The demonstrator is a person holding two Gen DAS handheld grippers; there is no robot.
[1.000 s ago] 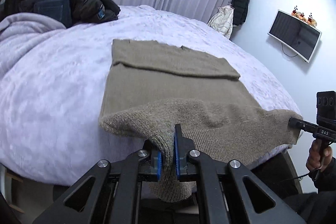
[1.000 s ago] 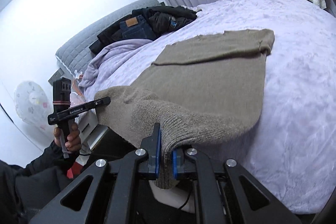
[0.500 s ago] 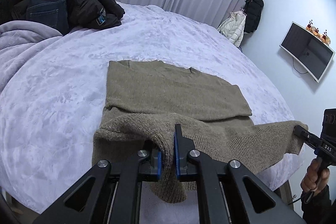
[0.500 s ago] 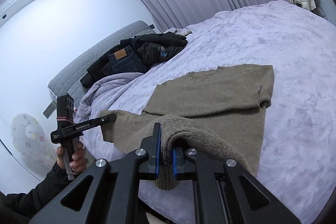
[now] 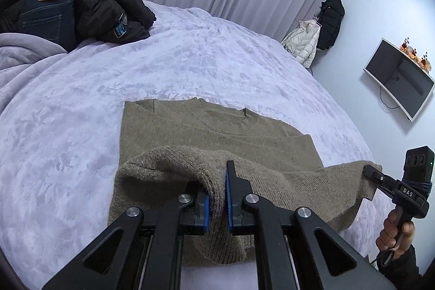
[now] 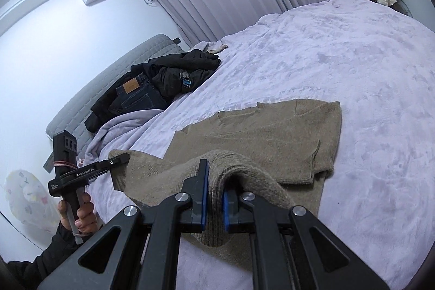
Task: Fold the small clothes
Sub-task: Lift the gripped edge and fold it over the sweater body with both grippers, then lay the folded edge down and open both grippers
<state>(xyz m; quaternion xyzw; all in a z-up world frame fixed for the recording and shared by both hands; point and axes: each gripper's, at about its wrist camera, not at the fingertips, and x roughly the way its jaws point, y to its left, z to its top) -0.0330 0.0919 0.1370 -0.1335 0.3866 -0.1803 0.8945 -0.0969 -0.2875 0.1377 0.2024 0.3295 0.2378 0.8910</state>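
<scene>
Each clamping a hem corner, the left claw (image 5: 216, 197) and right claw (image 6: 214, 204) hold the sweater (image 5: 217, 132) raised, probably to fold it toward the collar at twelve o'clock on the bed (image 5: 81, 113).

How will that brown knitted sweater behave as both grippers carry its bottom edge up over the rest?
Probably floppy: the sweater sags between the left gripper and the right gripper, and a tail droops below each. The thick fuzzy knit likely grips well, but may drag and bunch on the plush bed cover.
</scene>
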